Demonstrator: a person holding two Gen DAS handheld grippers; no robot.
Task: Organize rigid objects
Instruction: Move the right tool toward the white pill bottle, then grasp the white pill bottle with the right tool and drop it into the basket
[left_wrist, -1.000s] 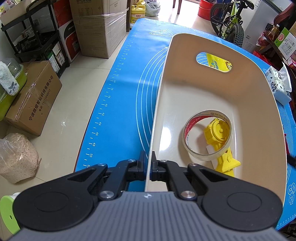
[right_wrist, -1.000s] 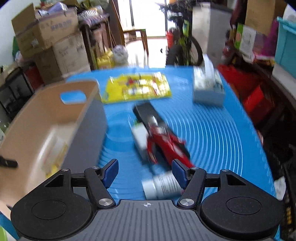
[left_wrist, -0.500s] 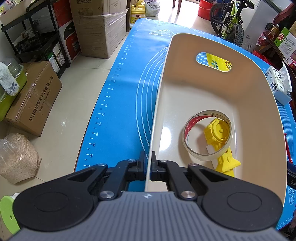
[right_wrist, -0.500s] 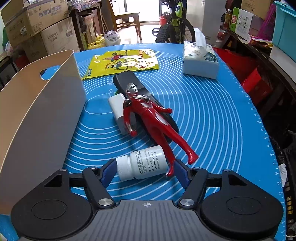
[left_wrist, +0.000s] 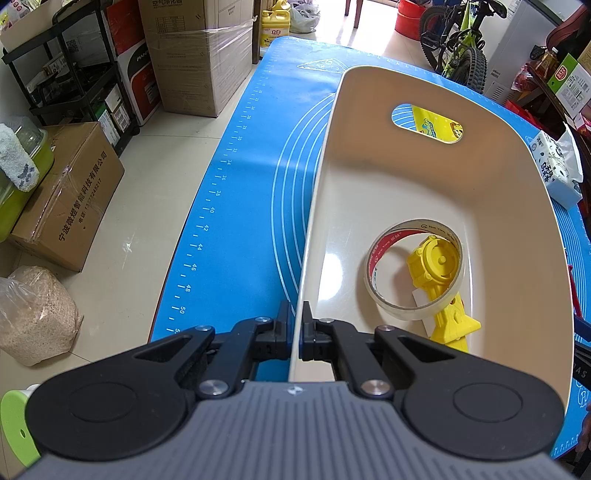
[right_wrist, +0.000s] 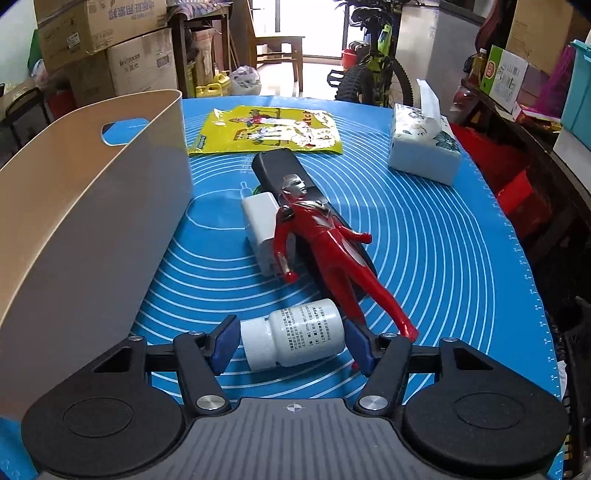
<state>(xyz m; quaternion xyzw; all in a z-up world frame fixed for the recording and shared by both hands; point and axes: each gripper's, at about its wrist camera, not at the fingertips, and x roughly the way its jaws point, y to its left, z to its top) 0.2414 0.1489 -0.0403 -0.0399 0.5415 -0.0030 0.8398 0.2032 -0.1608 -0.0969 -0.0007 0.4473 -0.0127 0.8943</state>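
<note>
Two of my fingers, on the left gripper (left_wrist: 298, 332), pinch the near rim of the beige bin (left_wrist: 424, 192), one outside the wall and one inside. My right gripper (right_wrist: 291, 341) is spread wide around the white pill bottle (right_wrist: 295, 338), which lies on its side on the blue mat (right_wrist: 443, 258); the blue pads (right_wrist: 225, 341) sit just beside its ends, and I cannot tell whether they touch it. Its long axis runs crosswise between my fingers, ribbed cap pointing left toward the bin.

Just beyond it the red toy figure (right_wrist: 325, 251) lies on its back, head away from me, feet near the bottle, resting across a black case (right_wrist: 280, 173) with a white block (right_wrist: 262, 232) beside its arm. Farther off are a yellow packet (right_wrist: 269, 129) and a tissue box (right_wrist: 424, 147).

Only the left view looks into the bin: a tape roll (left_wrist: 384, 258) leans over a yellow plastic toy (left_wrist: 439, 280). Only the right view shows the bottle and figure.
</note>
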